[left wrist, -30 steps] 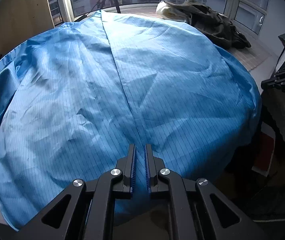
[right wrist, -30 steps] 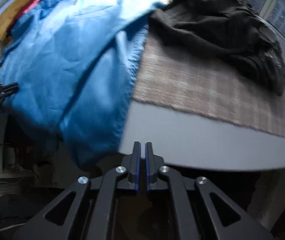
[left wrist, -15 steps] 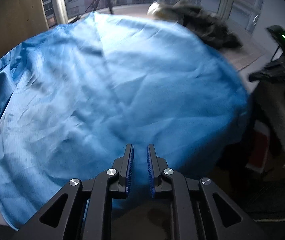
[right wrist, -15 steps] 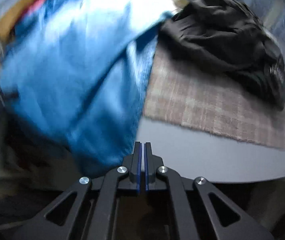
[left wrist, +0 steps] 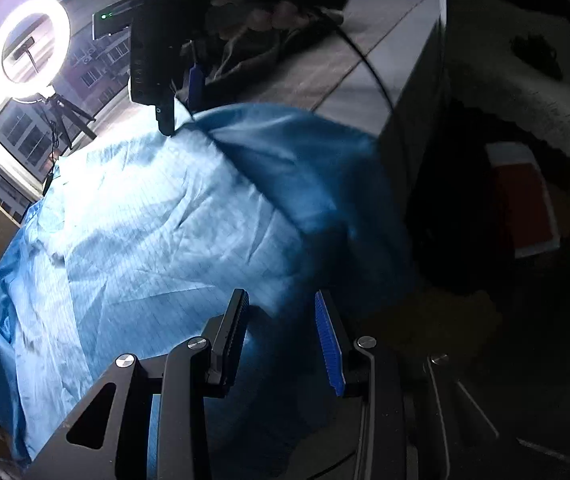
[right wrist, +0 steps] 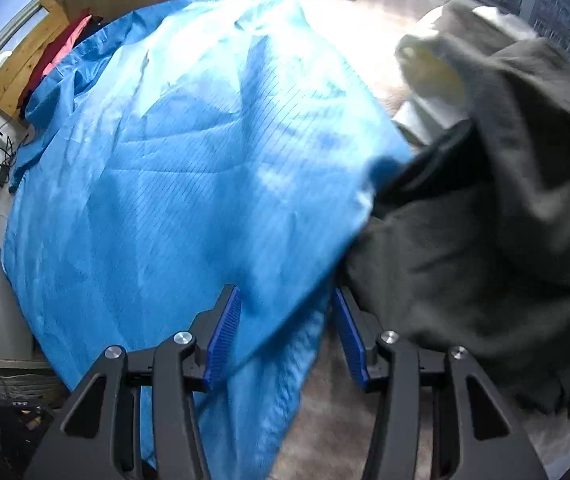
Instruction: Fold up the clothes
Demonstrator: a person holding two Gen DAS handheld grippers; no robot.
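A blue pinstriped garment (left wrist: 157, 232) lies spread over the table, its right side hanging off the table edge. My left gripper (left wrist: 281, 300) hovers over its near hem with jaws opening; blue cloth lies below and between the fingers, and the pads do not press on it. My right gripper (right wrist: 287, 332) is also opening, and the garment (right wrist: 189, 168) has its side edge running between those fingers, loose. In the left wrist view the right gripper (left wrist: 181, 116) stands at the garment's far corner.
A dark grey garment (right wrist: 497, 220) is heaped right beside the blue one, with a pale cloth (right wrist: 437, 68) behind it. A woven mat (right wrist: 325, 420) covers the table. A lit ring light (left wrist: 29, 40) stands on a tripod at the back, by the windows.
Both grippers, shut before, now stand open. Each has swung across the table: the right one from the table's front edge onto the blue garment's side, the left one sideways with a roll.
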